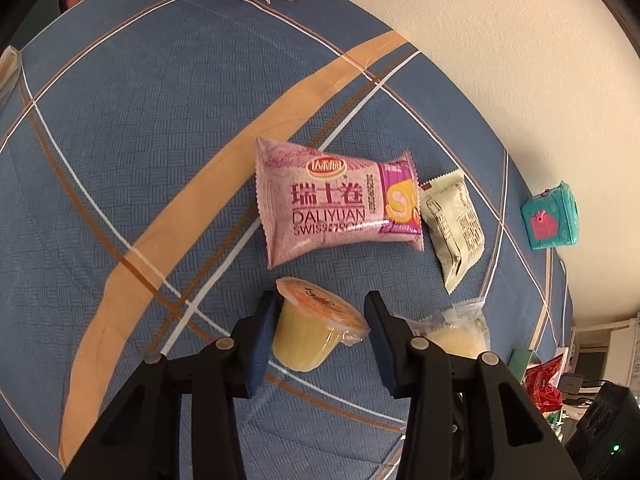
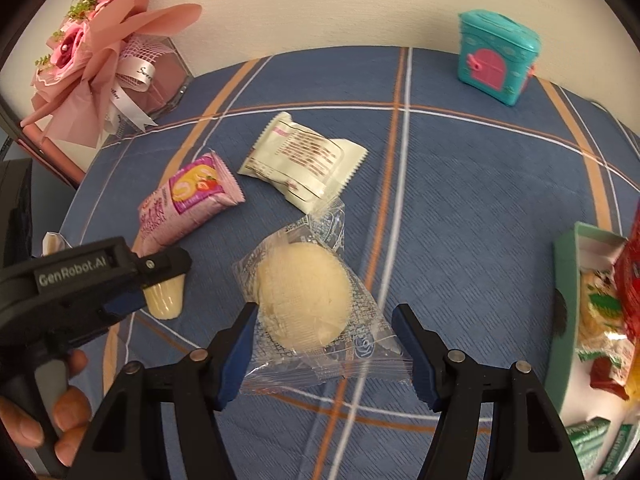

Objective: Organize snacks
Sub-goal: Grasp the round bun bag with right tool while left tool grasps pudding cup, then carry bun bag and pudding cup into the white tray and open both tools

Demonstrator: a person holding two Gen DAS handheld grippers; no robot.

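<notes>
A yellow jelly cup [image 1: 310, 334] lies tilted on the blue plaid cloth between the open jaws of my left gripper [image 1: 320, 312]; it is partly hidden behind that gripper in the right wrist view [image 2: 166, 300]. A pink Swiss roll pack [image 1: 336, 206] [image 2: 186, 200] and a cream packet [image 1: 454, 226] [image 2: 306, 164] lie beyond. A round bun in clear wrap [image 2: 304, 304] [image 1: 460, 334] lies between the open jaws of my right gripper [image 2: 326, 316]. The left gripper body [image 2: 92, 280] shows at the left.
A green box [image 2: 564, 320] holding several snack packs stands at the right edge. A teal toy house [image 2: 496, 60] [image 1: 552, 216] stands at the back by the wall. A pink bouquet [image 2: 100, 52] in a clear vase stands at the back left.
</notes>
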